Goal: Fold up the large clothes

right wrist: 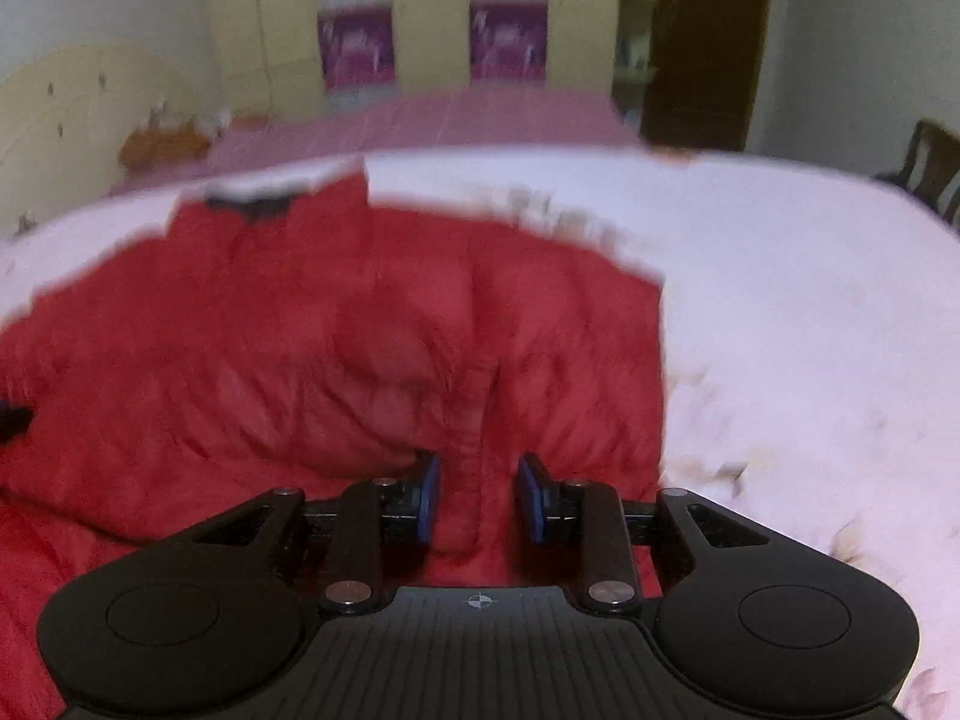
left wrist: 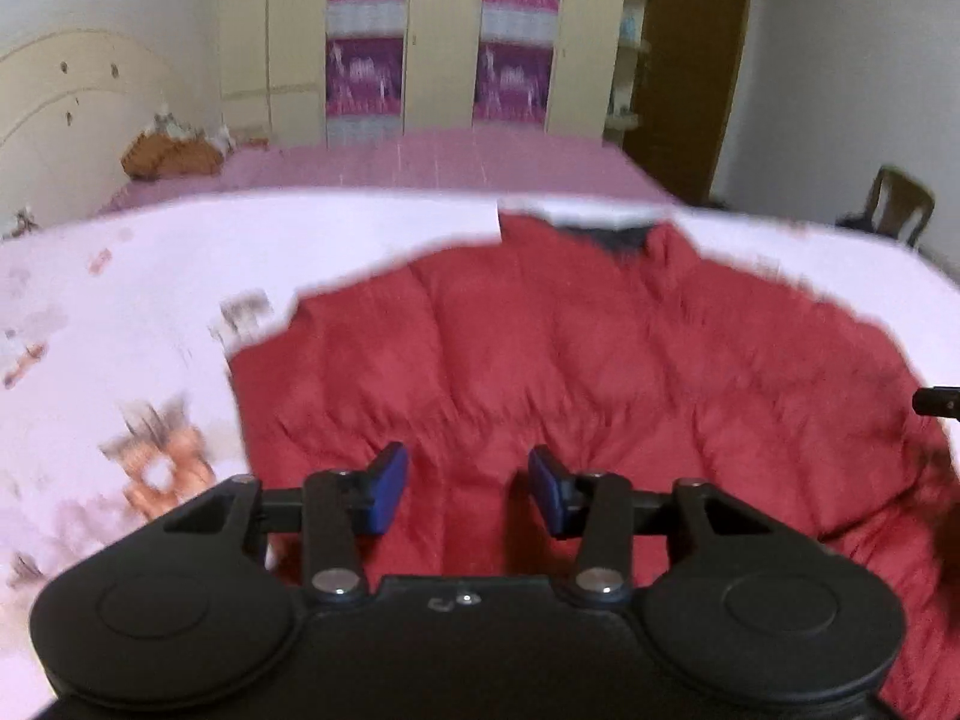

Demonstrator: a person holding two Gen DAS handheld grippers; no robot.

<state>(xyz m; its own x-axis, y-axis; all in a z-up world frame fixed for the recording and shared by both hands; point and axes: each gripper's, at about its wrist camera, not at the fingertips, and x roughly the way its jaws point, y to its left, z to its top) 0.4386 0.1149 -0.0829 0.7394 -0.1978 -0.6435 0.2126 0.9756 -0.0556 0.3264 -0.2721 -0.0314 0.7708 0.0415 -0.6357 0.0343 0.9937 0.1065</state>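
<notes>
A large red quilted jacket (left wrist: 570, 348) lies spread on a white printed sheet, its dark collar (left wrist: 624, 237) at the far side. My left gripper (left wrist: 468, 489) is open and empty, low over the jacket's near left part. In the right wrist view the jacket (right wrist: 270, 360) fills the left and centre. My right gripper (right wrist: 477, 498) is open, its blue pads (right wrist: 427, 498) on either side of a raised fold of red fabric, without pinching it. The right gripper's tip shows at the right edge of the left wrist view (left wrist: 936, 402). Both views are blurred.
The white sheet (left wrist: 120, 312) with brown prints covers the bed around the jacket. A pink bedspread (left wrist: 450, 162) lies beyond it, with a brown toy (left wrist: 168, 156) by the headboard. A wardrobe (left wrist: 420, 36) stands behind, a wooden chair (left wrist: 894, 204) at the right.
</notes>
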